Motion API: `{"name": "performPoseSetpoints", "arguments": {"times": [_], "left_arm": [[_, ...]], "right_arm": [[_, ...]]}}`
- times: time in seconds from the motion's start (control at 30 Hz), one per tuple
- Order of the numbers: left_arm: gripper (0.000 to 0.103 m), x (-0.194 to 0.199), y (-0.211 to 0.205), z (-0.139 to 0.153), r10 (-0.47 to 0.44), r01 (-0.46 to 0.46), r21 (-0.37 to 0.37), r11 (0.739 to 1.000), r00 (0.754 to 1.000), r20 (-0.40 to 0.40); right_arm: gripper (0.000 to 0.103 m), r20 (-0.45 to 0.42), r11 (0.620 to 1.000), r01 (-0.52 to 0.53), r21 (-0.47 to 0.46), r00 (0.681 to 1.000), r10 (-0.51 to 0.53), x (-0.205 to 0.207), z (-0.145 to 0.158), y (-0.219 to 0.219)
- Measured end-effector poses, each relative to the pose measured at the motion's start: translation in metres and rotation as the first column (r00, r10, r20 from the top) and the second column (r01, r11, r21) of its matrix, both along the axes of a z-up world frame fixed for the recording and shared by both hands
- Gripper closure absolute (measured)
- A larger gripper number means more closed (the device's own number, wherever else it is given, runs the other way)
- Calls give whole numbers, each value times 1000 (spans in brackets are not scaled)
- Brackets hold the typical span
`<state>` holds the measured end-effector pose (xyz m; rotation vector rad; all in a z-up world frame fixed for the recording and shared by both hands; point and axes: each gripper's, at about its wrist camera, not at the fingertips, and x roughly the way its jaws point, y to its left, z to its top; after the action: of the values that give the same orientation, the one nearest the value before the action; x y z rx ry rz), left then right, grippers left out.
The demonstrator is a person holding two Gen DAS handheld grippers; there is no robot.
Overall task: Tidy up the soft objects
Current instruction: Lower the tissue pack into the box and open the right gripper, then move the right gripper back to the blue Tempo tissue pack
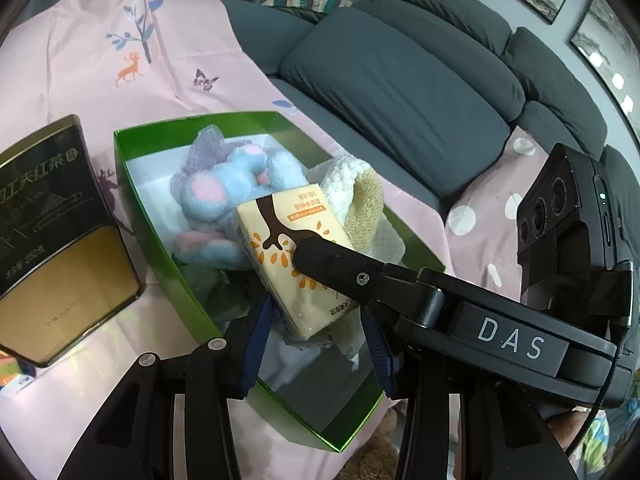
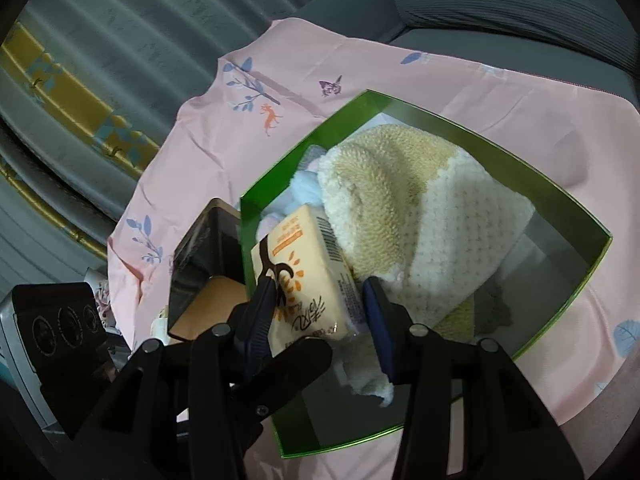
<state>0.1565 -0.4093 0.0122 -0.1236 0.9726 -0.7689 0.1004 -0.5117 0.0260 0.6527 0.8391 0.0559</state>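
A yellow tissue pack [image 1: 288, 240] with a brown tree print hangs over the green box [image 1: 136, 184], and both grippers grip it. My left gripper [image 1: 316, 340] is shut on its lower end, blue pads at either side. My right gripper [image 2: 320, 316] is shut on the tissue pack [image 2: 308, 276] too. In the left wrist view one of its black fingers [image 1: 324, 260] lies across the pack's face. Inside the box lie a blue and pink plush elephant [image 1: 224, 192] and a cream knitted cloth [image 2: 420, 208]; a fold of it hangs under the pack.
The green box [image 2: 520, 168] stands on a pink printed sheet [image 1: 80, 60] spread over a grey sofa [image 1: 400, 100]. A dark and gold tea tin [image 1: 60, 240] stands just left of the box. Grey curtains [image 2: 100, 40] hang behind.
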Motion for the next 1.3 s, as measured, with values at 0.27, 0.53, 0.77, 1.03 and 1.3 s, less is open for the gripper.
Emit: {"name": "performPoseSetpoints", "arguments": {"times": [0.27,0.53,0.77,1.03,1.3], "left_arm": [[57,0,0,-4,9,-9,-18,1000,1000,-11],[33,-16,12,11,25,-24,-12,1000,999,32],[23,-37,54,34,80,-76,-52,996,994,71],[17,-53,117,38,213,-212,-21,977,972,96],[17,-69,183,23,357,-357,-8,934,932,55]], "right_arm": [[61,-1,999,33,-32,999,-33,-2,0,-2],[29,71,992,74,-105,995,-67,-25,20,-1],[19,116,985,106,-135,989,-91,-49,41,8],[10,136,985,93,-143,988,-74,-61,53,33],[10,112,987,11,-161,994,7,-60,52,68]]}}
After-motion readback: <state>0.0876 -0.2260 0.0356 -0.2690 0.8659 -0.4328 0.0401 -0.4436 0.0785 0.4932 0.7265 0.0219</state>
